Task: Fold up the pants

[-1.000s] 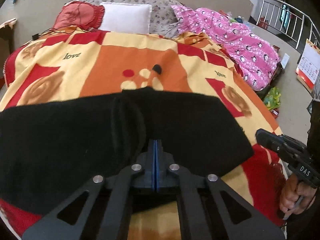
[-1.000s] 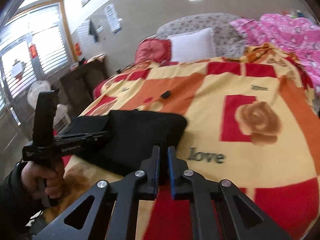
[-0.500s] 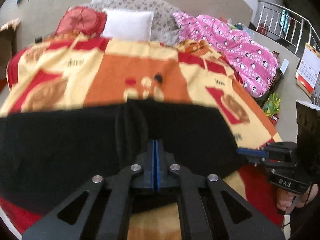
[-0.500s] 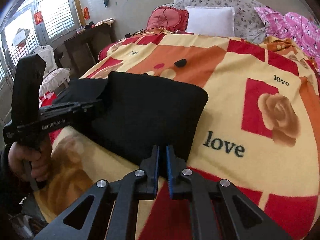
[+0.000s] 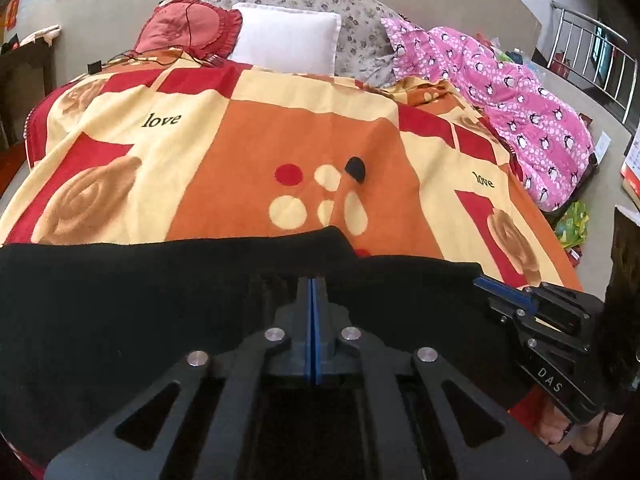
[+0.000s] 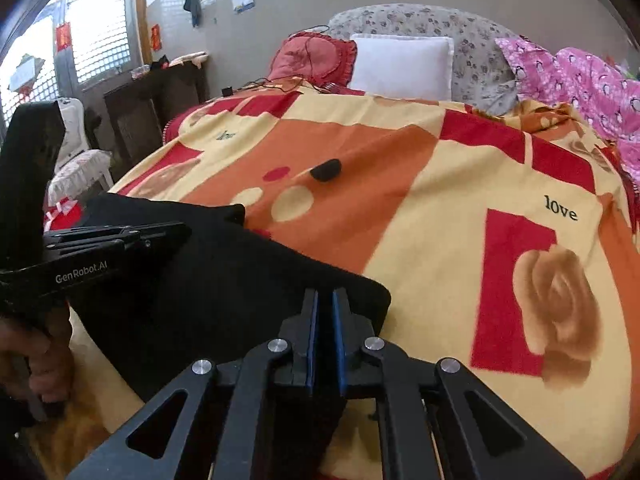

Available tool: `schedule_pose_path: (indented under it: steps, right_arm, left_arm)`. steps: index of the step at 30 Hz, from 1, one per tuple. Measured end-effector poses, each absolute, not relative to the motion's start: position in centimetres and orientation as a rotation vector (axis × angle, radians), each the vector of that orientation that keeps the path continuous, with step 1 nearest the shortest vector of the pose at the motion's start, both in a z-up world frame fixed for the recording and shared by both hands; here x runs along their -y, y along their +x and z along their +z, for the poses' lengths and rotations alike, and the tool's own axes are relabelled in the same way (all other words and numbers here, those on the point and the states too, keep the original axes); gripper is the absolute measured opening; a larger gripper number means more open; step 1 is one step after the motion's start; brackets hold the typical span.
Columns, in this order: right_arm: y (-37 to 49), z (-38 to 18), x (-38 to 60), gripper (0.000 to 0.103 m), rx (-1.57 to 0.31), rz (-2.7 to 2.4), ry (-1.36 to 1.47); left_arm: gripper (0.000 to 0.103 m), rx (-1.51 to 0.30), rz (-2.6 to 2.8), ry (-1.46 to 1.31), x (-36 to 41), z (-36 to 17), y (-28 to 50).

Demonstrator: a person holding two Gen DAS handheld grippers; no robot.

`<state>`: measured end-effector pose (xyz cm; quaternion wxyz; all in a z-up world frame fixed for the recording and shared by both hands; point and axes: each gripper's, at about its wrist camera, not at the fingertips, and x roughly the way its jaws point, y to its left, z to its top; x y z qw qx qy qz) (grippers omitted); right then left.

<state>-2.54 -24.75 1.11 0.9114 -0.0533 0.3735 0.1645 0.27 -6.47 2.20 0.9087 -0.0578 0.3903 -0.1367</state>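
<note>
The black pants [image 5: 140,300] lie folded across the near end of the bed, on the orange, yellow and red blanket [image 5: 288,128]. My left gripper [image 5: 313,284] is shut on the pants' near edge at the middle. My right gripper [image 6: 324,300] is nearly shut, its pads pinching the pants [image 6: 240,292] at their right corner. The right gripper also shows at the right of the left wrist view [image 5: 504,292]. The left gripper body also shows at the left of the right wrist view [image 6: 112,240].
A small black object [image 5: 355,169] lies on the blanket beyond the pants. A white pillow [image 5: 286,38], a red cushion [image 5: 188,28] and a pink penguin quilt [image 5: 508,92] lie at the far end. Dark furniture [image 6: 152,112] stands left of the bed.
The right gripper has moved in from the right and come onto the pants' right corner. The left gripper stays shut on the pants, and the cloth has shifted slightly.
</note>
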Motion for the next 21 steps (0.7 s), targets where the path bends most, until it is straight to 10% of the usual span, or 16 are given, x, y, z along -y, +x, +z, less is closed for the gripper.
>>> schedule_pose_path:
  steps: [21]
  right_arm:
    - [-3.7, 4.3, 22.3, 0.013, -0.783, 0.429, -0.043]
  left_arm:
    - [0.001, -0.792, -0.306, -0.191, 5.5, 2.1, 0.0]
